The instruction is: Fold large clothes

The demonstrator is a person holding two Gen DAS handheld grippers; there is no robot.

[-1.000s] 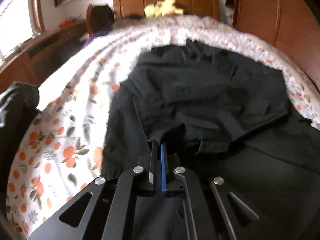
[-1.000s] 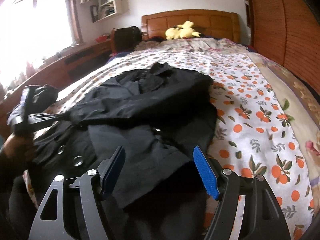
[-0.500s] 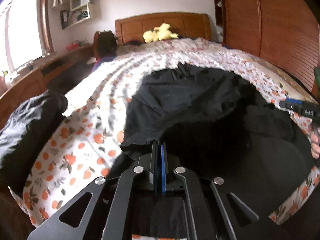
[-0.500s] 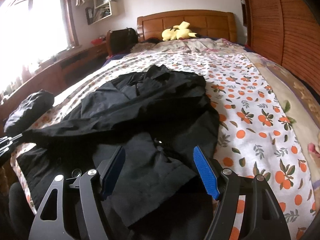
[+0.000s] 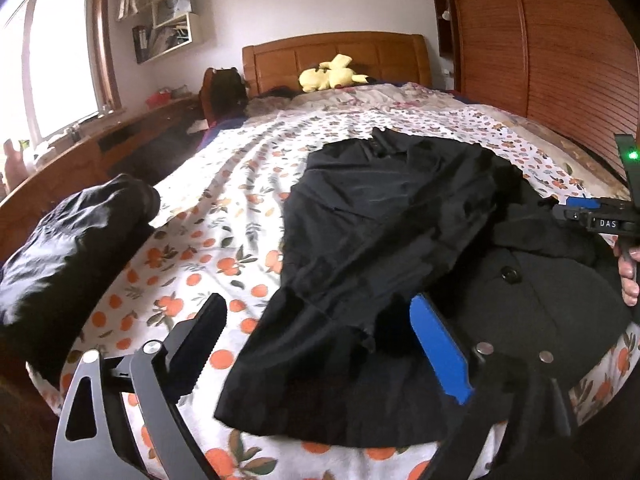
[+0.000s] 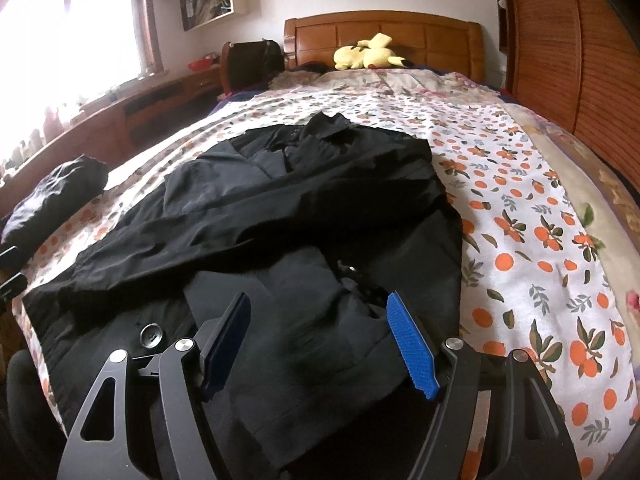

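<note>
Left tool (image 5: pixel 316 350) has just sprung open, dropping the sleeve across the coat (image 5: pixel 400 240) on the bed (image 5: pixel 224 208); right tool (image 6: pixel 318 336) hovers open, empty; one fold seems laid.

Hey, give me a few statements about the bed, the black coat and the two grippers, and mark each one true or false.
1. The black coat lies on the orange-print bedspread. True.
2. The left gripper is clamped on the coat. False: its fingers have just been opening and stand wide apart, pressing on nothing.
3. A yellow plush toy sits by the headboard. True.
4. The right gripper is shut tight. False: it is open over the coat.
5. The coat hangs on a hanger. False: it lies flat on the bed.
</note>
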